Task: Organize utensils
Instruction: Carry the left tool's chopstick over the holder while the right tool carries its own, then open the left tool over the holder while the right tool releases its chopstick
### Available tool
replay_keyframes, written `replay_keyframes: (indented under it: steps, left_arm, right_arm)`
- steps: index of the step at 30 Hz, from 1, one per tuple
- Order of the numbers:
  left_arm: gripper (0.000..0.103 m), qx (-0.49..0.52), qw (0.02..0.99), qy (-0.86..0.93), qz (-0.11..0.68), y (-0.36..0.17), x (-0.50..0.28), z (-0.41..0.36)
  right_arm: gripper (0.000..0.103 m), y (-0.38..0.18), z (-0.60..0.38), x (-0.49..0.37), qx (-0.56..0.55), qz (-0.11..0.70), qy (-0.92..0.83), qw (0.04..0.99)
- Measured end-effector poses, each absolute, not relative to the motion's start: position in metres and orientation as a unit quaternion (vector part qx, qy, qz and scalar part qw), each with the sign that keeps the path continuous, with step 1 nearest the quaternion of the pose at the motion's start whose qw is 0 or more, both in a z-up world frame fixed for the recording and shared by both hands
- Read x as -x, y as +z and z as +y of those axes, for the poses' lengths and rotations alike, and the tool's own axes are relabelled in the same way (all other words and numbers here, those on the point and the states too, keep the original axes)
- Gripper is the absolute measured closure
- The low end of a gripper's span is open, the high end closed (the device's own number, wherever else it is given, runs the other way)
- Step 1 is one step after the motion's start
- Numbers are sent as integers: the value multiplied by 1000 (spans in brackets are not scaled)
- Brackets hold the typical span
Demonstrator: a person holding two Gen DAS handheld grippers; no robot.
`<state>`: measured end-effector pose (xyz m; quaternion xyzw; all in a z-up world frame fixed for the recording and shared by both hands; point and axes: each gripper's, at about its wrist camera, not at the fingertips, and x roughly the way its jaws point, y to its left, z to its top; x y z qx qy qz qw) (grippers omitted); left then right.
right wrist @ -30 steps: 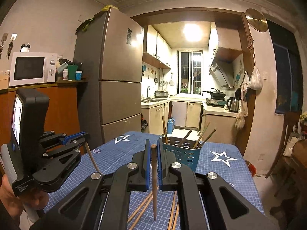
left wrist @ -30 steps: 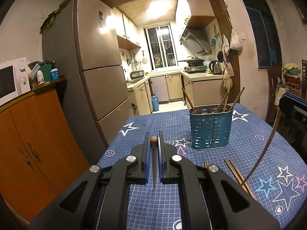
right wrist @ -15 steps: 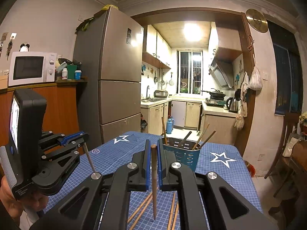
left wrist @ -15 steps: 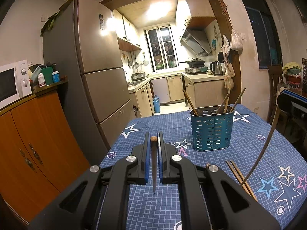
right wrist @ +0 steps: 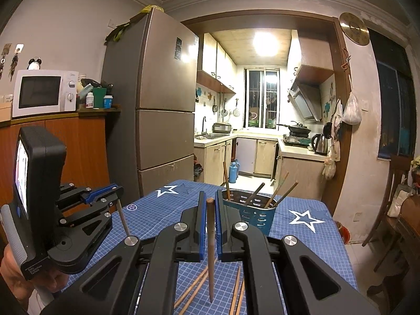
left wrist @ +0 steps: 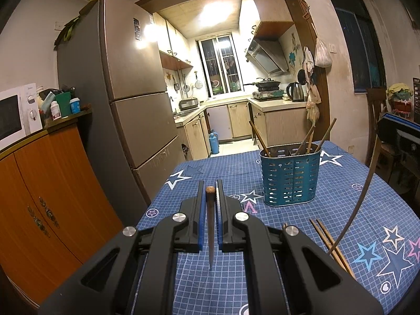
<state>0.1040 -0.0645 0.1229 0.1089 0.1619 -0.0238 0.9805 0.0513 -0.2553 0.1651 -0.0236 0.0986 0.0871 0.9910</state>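
Gripping one chopstick (left wrist: pixel 210 225) in left tongs (left wrist: pixel 210 197), right tongs (right wrist: pixel 209 204) pinching another chopstick (right wrist: pixel 210 249), teal holder (left wrist: pixel 290 176) mid worktop (left wrist: pixel 231 173), loose chopsticks (left wrist: pixel 328 241) at near edge.

my left gripper (left wrist: pixel 210 191) and right gripper (right wrist: pixel 208 202) have black frames, blue finger pads and silver screws; lower left of the right view, a lit screen (right wrist: pixel 21 176).

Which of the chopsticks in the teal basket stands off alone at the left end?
The single chopstick leaning left at the teal basket's left end; the others cluster at the right, leaning right.
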Motion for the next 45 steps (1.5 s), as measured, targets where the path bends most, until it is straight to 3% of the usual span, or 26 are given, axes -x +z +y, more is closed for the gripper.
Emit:
replay_keyframes:
  steps: [10, 22, 38, 41, 45]
  left_arm:
    - [98, -52, 982, -118, 137, 168, -144, -67]
    - [98, 25, 975, -216, 48, 247, -226, -114]
    - [97, 7, 974, -201, 101, 158, -311, -142]
    - [97, 2, 975, -190, 115, 148, -316, -140]
    - [96, -2, 977, -180, 118, 147, -315, -133]
  right_arm:
    - [95, 203, -284, -91, 8, 78, 67, 995]
    - [95, 291, -352, -153, -64, -49, 22, 997]
    - [95, 208, -368, -273, -111, 26, 4, 993]
    - [84, 197, -365, -275, -104, 37, -3, 994]
    - [83, 195, -368, -271, -109, 36, -9, 993]
